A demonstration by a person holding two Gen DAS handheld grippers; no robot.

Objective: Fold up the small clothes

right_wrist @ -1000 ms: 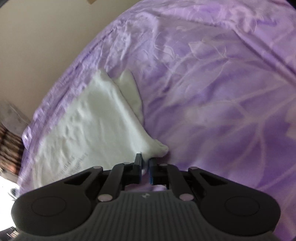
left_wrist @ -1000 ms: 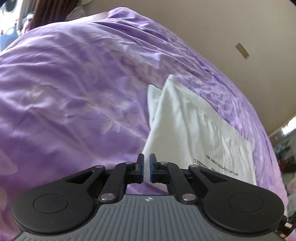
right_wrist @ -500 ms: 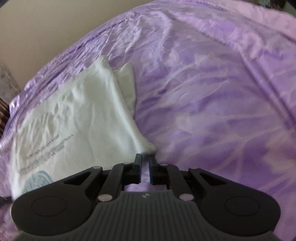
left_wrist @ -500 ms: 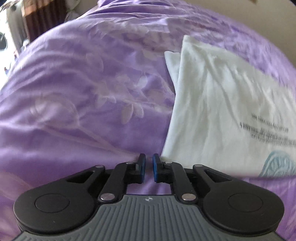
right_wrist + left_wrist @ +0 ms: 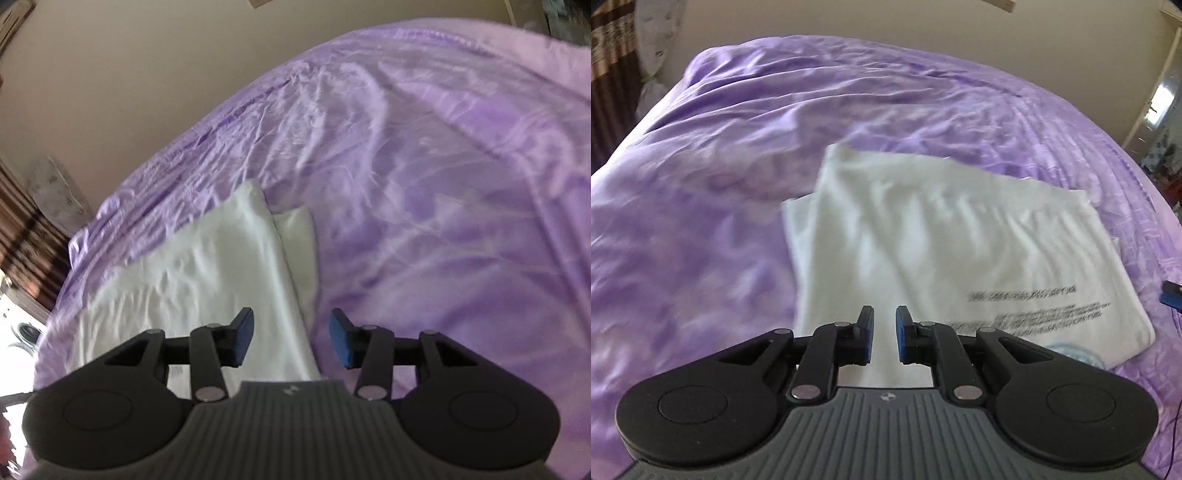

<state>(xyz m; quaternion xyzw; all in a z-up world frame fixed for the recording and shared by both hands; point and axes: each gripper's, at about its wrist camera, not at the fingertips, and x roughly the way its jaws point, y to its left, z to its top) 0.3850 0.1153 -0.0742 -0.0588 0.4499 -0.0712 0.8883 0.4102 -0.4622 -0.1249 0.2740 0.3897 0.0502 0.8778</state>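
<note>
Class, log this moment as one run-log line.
white T-shirt: folded, on purple bedspread | left gripper: open, empty | right gripper: open, empty

Folded shirt (image 5: 945, 243) lies on the bedspread (image 5: 701, 221), wall (image 5: 886, 22) behind at twelve o'clock, curtain (image 5: 609, 74) at ten.

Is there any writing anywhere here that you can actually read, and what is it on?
White garment: several lines of dark print near its lower right, too blurred to read.
White garment: a pale blue round emblem below the print, partly hidden, no letters legible.
Left gripper and right gripper: a tiny mark on each body, too small to read.
Nothing else carries text.
</note>
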